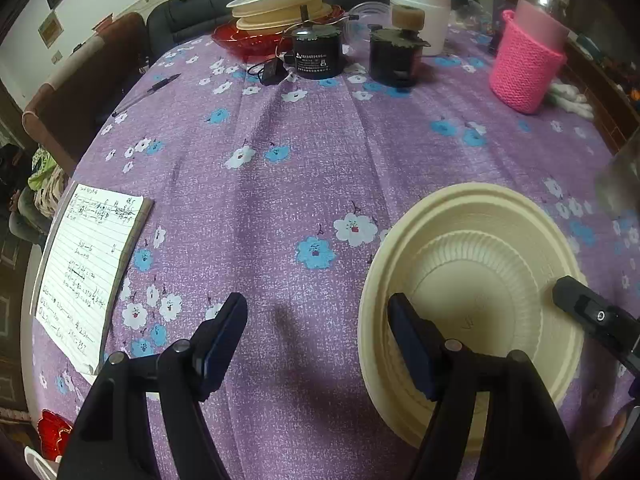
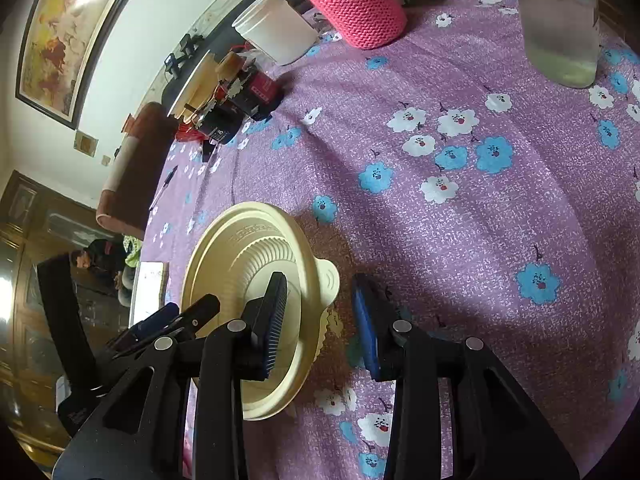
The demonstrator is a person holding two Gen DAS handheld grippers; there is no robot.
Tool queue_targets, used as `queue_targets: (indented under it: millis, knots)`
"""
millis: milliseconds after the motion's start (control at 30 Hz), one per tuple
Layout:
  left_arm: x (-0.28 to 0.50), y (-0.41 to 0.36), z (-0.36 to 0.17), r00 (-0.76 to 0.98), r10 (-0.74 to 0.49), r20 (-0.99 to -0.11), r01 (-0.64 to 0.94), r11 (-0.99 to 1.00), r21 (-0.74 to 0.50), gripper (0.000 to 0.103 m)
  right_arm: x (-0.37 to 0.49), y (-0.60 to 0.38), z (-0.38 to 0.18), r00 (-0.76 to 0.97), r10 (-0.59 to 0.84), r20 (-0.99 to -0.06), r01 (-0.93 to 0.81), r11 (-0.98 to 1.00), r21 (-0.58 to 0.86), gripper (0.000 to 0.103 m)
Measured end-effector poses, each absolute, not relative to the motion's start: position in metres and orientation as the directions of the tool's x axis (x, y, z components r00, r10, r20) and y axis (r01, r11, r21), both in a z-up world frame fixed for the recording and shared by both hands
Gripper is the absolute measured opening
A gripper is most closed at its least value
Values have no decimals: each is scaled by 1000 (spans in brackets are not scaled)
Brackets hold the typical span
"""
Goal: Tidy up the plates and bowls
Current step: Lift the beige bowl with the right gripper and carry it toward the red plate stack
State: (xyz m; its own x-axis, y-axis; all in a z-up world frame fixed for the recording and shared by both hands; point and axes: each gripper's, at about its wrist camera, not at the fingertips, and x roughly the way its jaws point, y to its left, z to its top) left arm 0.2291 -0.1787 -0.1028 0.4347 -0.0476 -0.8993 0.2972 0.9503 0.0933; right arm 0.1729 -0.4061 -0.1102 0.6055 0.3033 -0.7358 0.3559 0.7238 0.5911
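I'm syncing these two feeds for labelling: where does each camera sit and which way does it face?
Left wrist: on the left gripper, facing across the purple floral tablecloth; its open fingers show.
Right wrist: on the right gripper, tilted, open fingers straddling the rim.
Shared: the cream ribbed disposable bowl, pink knitted sleeve.

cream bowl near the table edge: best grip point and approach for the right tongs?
Grip the small tab on the rim of the cream bowl, coming from its right. It juts outward, thin enough to pinch, and already sits between the open right tongs.
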Motion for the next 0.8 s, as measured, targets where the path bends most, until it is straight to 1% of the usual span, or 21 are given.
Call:
queue_targets:
  millis: [200, 800]
  knots:
    - [227, -182, -103, 456, -40, -889, 310, 943, 117, 73, 175, -397, -111, 606, 297, -738, 338, 744, 576, 33]
    - [224, -183, -97, 487, -54, -872, 307, 945, 114, 72, 175, -394, -113, 602, 261, -755, 347, 766, 542, 33]
